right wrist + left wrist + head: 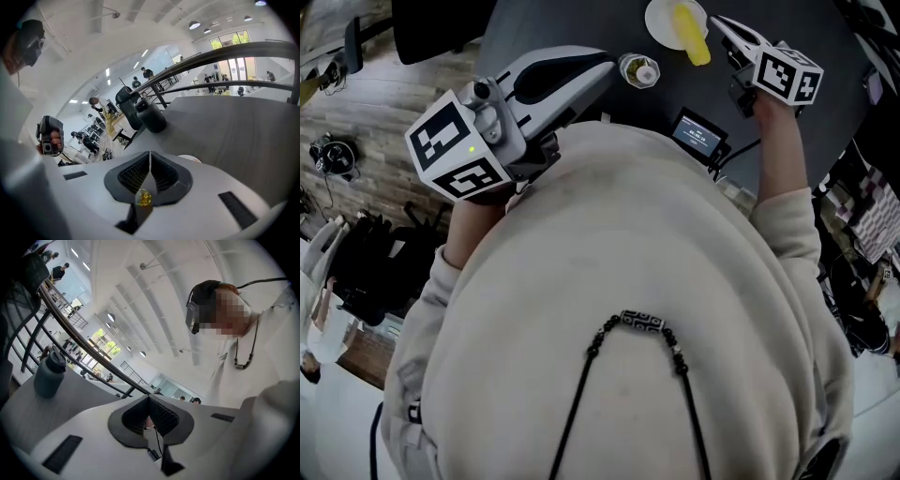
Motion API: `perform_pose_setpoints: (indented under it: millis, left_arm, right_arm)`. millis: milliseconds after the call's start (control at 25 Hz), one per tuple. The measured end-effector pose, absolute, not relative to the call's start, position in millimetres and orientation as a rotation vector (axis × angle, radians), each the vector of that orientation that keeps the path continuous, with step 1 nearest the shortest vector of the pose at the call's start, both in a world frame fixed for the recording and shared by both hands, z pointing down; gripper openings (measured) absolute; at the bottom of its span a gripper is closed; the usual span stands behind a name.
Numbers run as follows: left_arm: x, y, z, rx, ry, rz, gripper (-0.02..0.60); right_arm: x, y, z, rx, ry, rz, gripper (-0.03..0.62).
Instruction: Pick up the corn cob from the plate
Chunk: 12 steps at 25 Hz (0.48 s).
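Plainly the corn cob point(692, 39) lies across the white plate point(660, 19) on the dark table point(581, 28), its near end jutting past the rim. Just beside it hangs the right gripper point(724, 28), jaws pressed together on nothing; the left gripper point(602, 64), likewise closed and empty, sits by a small jar point(639, 71)

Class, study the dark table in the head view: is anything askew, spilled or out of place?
The corn cob lies askew on the small white plate: one end sticks out past the rim, near the tips of the right gripper. Nothing looks spilled or damaged.
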<state>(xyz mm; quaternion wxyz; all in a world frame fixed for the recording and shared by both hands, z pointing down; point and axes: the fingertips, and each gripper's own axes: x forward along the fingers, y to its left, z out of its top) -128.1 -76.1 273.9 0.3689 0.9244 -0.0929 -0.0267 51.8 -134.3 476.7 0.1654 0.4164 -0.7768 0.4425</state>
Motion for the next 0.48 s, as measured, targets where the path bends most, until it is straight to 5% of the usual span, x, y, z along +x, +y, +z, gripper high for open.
perform_pose_setpoints:
  millis: [480]
  left_arm:
    - [-142,-73,278,2.366,-0.296,-0.068,0.0]
  right_arm:
    - [52,-128,527,1.13,-2.084,1.312,0.038]
